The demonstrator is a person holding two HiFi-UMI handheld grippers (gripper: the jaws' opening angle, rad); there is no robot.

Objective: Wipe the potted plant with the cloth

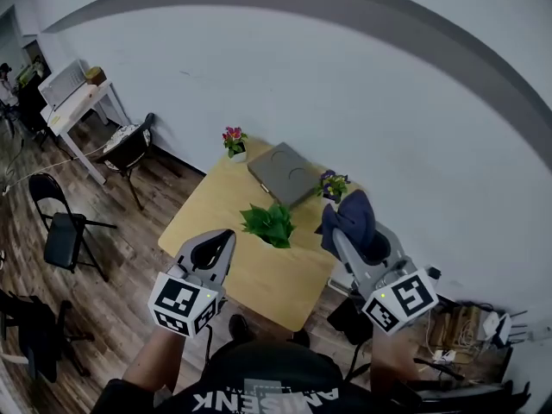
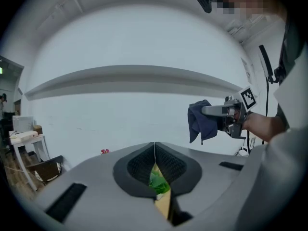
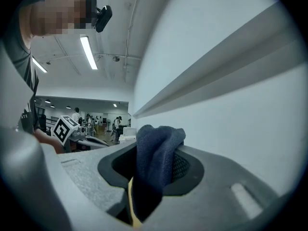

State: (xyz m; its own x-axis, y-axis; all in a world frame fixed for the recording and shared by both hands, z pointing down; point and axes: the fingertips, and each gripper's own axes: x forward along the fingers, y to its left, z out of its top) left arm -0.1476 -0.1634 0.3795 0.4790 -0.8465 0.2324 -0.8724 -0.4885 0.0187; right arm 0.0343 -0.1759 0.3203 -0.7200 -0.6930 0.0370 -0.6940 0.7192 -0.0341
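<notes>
You stand over a small wooden table [image 1: 263, 276] set against a white wall, a gripper in each hand. Your left gripper [image 1: 222, 240] hovers above the table's near-left edge with its jaws pressed together and nothing between them. In the left gripper view the pads meet in one thin seam, with green leaves showing through the gap beneath.

Your right gripper [image 1: 343, 236] is clamped on the dark blue cloth [image 1: 355, 214]. The right gripper view shows the fabric bunched between the pads and spilling over the top. From the head view it hangs in a loose bundle over the table's right edge.

The potted plant [image 1: 269, 224] — broad green leaves — sits on the tabletop between the two grippers, just ahead of the left one's tips, and the cloth is not touching it.

Behind it on the table lie a flat grey case [image 1: 285, 173], a small pot of pink flowers [image 1: 234, 141] at the far-left corner and a small pot of purple flowers [image 1: 332, 185] close by the cloth. Off to the left, on the wood-pattern floor, stand a black folding chair [image 1: 62, 228] and a white desk [image 1: 76, 103].
</notes>
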